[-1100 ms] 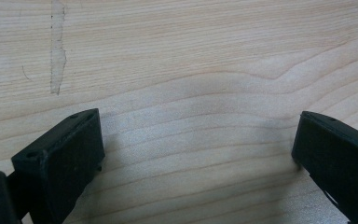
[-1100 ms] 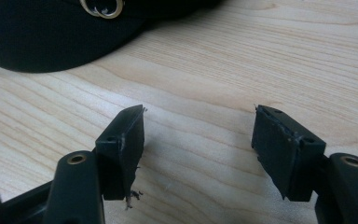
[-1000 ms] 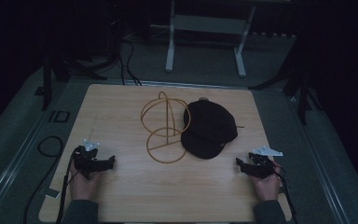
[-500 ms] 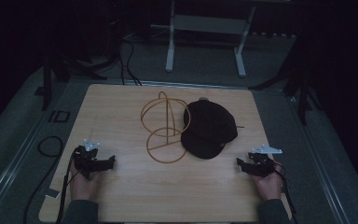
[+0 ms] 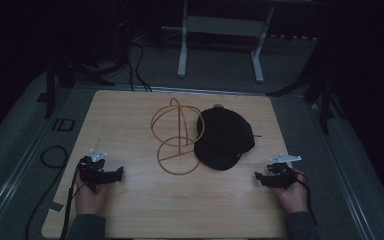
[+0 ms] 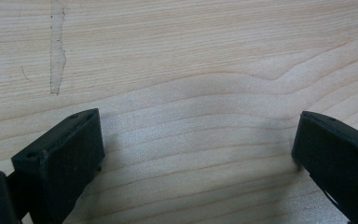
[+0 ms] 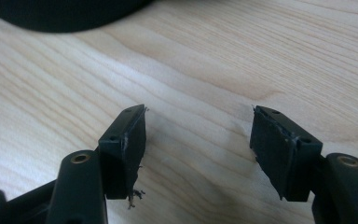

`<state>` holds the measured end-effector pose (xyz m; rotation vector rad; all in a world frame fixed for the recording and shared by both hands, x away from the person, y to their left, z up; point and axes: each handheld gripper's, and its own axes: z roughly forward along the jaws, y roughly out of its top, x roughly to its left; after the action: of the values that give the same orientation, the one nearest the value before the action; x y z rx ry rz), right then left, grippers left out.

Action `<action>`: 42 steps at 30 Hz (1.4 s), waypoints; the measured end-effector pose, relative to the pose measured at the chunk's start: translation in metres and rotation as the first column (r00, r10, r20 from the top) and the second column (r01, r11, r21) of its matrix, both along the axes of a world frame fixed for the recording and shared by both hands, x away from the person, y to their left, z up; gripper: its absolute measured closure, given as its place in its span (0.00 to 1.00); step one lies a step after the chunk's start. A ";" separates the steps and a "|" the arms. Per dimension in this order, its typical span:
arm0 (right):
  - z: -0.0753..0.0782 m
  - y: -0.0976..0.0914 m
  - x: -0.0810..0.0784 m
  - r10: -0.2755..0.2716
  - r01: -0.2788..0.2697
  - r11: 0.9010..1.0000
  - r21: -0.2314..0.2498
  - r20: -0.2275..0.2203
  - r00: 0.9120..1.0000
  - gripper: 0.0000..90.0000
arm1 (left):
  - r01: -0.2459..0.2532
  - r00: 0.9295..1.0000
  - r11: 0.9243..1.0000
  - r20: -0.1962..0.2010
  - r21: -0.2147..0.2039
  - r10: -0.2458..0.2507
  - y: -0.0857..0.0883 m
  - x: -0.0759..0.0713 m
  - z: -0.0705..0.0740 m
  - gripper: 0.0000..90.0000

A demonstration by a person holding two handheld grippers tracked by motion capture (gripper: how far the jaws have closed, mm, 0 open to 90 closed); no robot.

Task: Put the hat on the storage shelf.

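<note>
Cap of soft black fabric, centre-right of the pale wooden tabletop, touching the bent wooden hoop stand at left. Judged light, limp, prone to collapse when pinched; stiffer along the brim. Best taken at the near edge, lower part of the dark shape. Right gripper at lower right of the high view, jaws apart, nothing between. Left gripper at lower left, jaws wide, empty. Both low over bare wood, well apart from the cap.
</note>
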<state>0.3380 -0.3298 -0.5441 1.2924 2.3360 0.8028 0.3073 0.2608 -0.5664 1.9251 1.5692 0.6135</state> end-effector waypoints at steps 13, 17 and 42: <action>0.025 0.000 0.003 0.065 -0.066 0.997 -0.051 -0.027 0.998 0.37 | -0.003 1.000 1.000 0.002 -0.002 0.003 -0.001 0.000 0.000 0.02; 0.034 0.004 0.002 0.088 -0.089 0.994 -0.058 -0.021 0.996 0.37 | -0.003 1.000 1.000 0.002 -0.002 0.003 -0.001 0.000 0.000 0.02; 0.077 0.047 0.027 0.247 -0.253 0.952 -0.176 -0.055 0.968 0.32 | -0.003 1.000 1.000 0.004 -0.001 0.003 -0.002 0.001 0.000 0.02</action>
<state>0.3651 -0.2823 -0.4669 0.9539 2.5652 0.6261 0.3079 0.2589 -0.5666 1.9202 1.5701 0.6173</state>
